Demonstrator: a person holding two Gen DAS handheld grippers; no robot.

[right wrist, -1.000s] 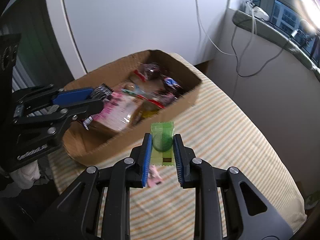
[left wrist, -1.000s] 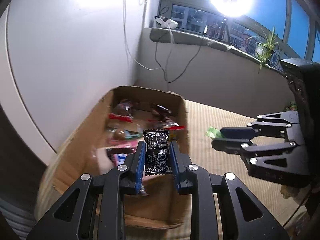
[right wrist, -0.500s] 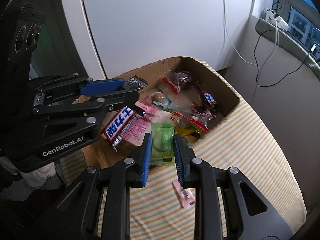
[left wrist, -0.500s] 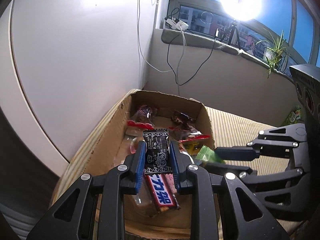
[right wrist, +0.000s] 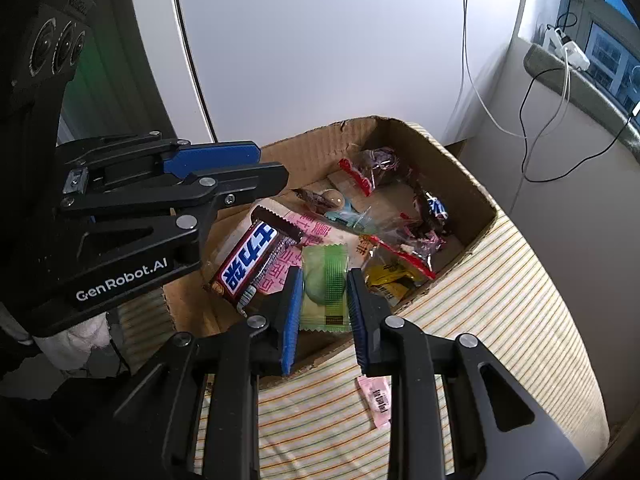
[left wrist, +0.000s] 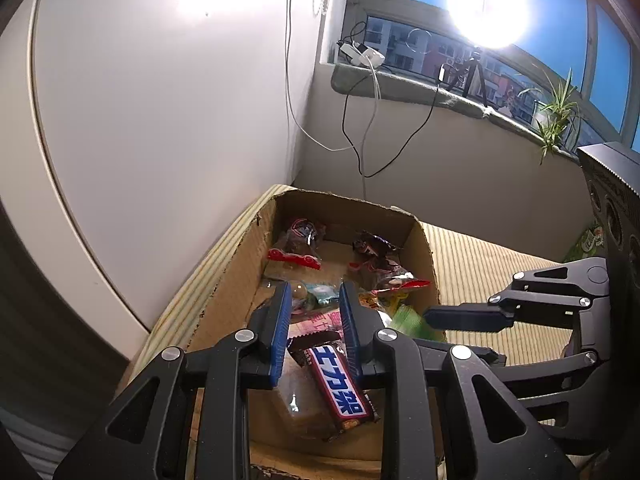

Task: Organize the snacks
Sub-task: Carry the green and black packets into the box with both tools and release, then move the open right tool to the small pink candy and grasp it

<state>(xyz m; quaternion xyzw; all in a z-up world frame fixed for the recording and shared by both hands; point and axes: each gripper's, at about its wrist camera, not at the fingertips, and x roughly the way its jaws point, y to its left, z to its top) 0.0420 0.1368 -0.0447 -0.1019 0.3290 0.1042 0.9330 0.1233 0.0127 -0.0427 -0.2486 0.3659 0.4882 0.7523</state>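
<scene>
My left gripper (left wrist: 314,320) hangs over the cardboard box (left wrist: 236,280), and its two blue fingers (left wrist: 280,328) stand apart with nothing between them. Below it, a chocolate bar (left wrist: 340,388) with a blue label lies in the box, on top of a clear packet. My right gripper (right wrist: 323,304) is over the near edge of the same box, and its fingers are pressed on a green snack packet (right wrist: 325,286) from both sides. The packet is upright between them, above the other snacks. The box holds many small wrapped snacks, some red and some dark. It stands on a striped cloth (right wrist: 500,320). One pink sachet (right wrist: 378,400) lies on this cloth, outside the box and near its wall.
</scene>
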